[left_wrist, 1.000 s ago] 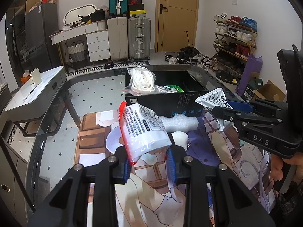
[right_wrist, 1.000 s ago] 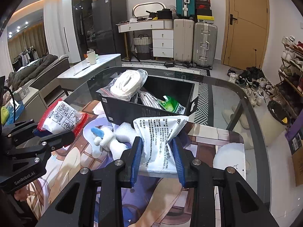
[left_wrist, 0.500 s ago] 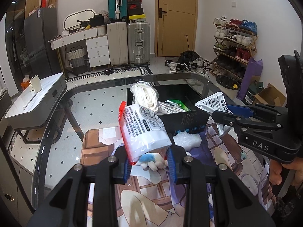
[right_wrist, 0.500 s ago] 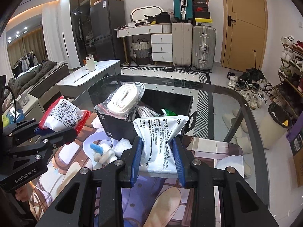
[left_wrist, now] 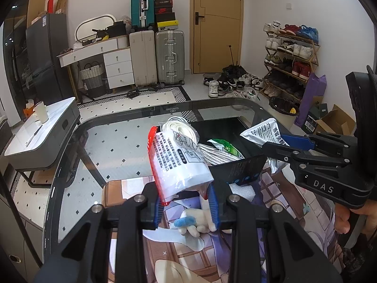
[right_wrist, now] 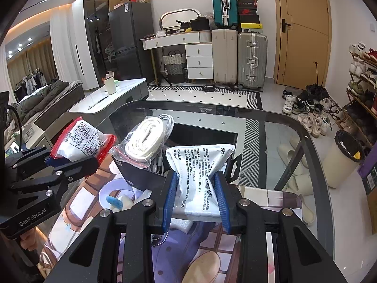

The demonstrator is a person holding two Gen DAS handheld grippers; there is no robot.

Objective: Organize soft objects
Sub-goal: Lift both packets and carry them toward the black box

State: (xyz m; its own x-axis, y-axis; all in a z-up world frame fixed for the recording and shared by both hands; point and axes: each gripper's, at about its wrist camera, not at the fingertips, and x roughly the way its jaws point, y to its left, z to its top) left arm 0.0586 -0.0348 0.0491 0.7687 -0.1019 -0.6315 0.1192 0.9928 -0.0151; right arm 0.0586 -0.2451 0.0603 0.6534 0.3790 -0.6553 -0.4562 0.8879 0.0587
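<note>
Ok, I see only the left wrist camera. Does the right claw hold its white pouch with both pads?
Observer: Yes. In the right wrist view the white pouch is squeezed between both blue pads of the right claw, creased down its middle.
Operator: Does anything lie under that claw?
Observer: A bead chain lies on the printed mat just below it.
Operator: And the far face of my own pack?
Observer: The red-edged pack in the left claw shows four pictogram panels on that face.
</note>
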